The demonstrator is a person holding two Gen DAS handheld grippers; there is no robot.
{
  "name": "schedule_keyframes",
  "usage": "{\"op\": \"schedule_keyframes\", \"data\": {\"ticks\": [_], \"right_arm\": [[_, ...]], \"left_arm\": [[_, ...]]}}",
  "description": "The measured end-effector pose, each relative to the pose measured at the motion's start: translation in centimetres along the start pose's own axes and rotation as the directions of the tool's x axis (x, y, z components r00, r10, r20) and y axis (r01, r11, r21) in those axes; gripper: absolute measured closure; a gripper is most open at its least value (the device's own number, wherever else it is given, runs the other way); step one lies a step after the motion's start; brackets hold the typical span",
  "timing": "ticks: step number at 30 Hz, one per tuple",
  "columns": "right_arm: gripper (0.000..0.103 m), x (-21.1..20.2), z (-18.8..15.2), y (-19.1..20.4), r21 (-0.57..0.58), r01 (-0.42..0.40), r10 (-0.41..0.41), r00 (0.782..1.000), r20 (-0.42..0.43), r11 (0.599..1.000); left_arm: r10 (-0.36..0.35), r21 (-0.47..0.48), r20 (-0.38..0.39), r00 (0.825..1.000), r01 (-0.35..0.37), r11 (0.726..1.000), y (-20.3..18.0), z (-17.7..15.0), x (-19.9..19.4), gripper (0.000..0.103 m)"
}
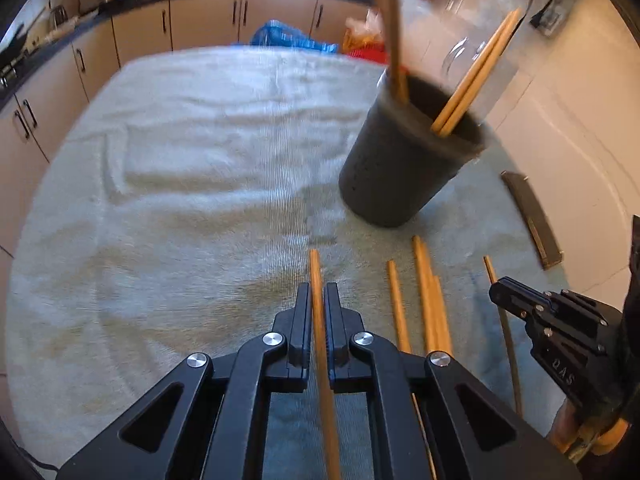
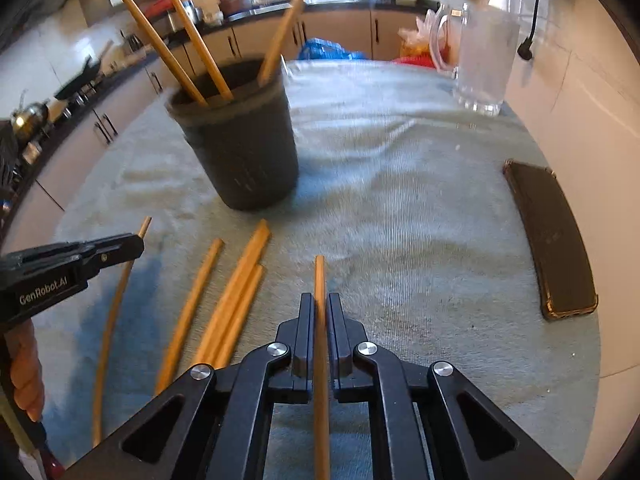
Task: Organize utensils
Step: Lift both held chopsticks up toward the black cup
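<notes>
Wooden chopsticks point(image 2: 188, 40) already stand in the dark holder point(image 2: 240, 140) at 11 o'clock; each hand-held gripper point(image 1: 318, 312) point(image 2: 320, 320) clamps one, several remain.

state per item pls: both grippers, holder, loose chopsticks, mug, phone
left gripper: shut on a chopstick
right gripper: shut on another chopstick
holder: upright, chopsticks inside
loose chopsticks: flat on the towel
glass mug: upright, looks empty
phone: flat on the towel
</notes>
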State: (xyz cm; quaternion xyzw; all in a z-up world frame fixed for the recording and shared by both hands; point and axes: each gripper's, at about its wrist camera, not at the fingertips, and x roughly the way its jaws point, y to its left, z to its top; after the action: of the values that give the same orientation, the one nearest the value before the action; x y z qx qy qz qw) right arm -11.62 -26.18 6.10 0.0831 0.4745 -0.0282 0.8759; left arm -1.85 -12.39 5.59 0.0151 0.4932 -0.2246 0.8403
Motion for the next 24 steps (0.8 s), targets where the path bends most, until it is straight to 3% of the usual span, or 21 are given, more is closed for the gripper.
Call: {"op": "schedule_keyframes", "data": {"ticks": [6,16,24], "right_arm": [[0.097,-5.1,0.4,0.7,0.011,-0.042,0.040,0.990,0.132,0.999],[0.097,-12.1,-0.9,2.4,-0.031,-0.039,0.047,0.957,0.287,0.999],[0.097,-15.7,-2.5,3.5,-0.066,-0.037,0.058,0.935,0.351,0.997]], "left_arm": [[-0.039,-0.001,0.123,0.992,0.040,0.999,-0.3,-0.4,-6.2,0.098],[-0.015,0.074,0.338,0.941,-0.011,0.997,-2.9,-3.5,-15.3,0.098],[-0.047,0.103,0.394,0.918,0.007,0.995,-3.9,-5.6,-18.4,0.098]]}}
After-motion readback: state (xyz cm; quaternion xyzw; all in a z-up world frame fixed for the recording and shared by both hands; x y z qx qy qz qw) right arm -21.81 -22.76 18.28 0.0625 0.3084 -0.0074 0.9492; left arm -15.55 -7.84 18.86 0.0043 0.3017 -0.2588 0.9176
